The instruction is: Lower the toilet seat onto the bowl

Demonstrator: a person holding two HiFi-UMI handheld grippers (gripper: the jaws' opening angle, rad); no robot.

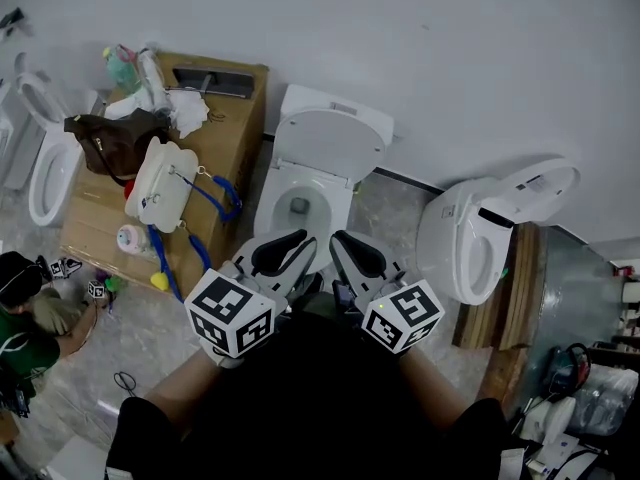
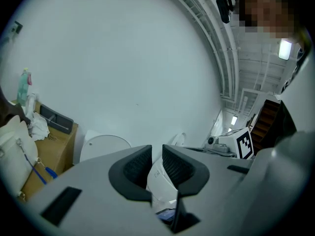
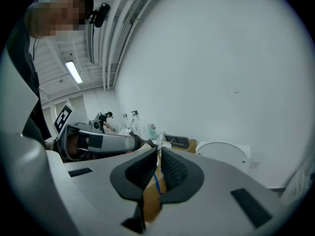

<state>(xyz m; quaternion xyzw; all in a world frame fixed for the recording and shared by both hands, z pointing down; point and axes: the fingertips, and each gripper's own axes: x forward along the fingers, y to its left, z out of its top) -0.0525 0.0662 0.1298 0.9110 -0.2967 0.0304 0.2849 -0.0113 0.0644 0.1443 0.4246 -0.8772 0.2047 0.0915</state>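
Left tongs (image 1: 285, 248) are hovering just in front of the toilet bowl (image 1: 300, 206). Their jaws are standing a little apart, leaving a narrow gap with nothing sitting in it. Right tongs (image 1: 352, 250) are hanging beside them, also just in front of the bowl, with the jaws pressing together and gripping nothing. Both pairs are pointing toward the bowl and are not touching it.

Far left of the bowl, a person (image 1: 25, 318) is crouching on the floor. A second toilet (image 1: 48, 173) is standing near the wall. Just left of the bowl, a cardboard box (image 1: 232, 138) is sitting against the wall. It is carrying a brown bag (image 1: 110, 140), a white bag (image 1: 160, 183) with blue straps, and bottles (image 1: 122, 68) at its far corner.

Toilet seat (image 1: 330, 146) is standing raised behind the bowl, leaning back toward the tank. Seat and lid are showing as one white oval, and I cannot tell them apart. The bowl's rim is lying uncovered.

Right of the bowl, a third toilet (image 1: 480, 233) is sitting with its lid open, next to wooden boards (image 1: 520, 288).
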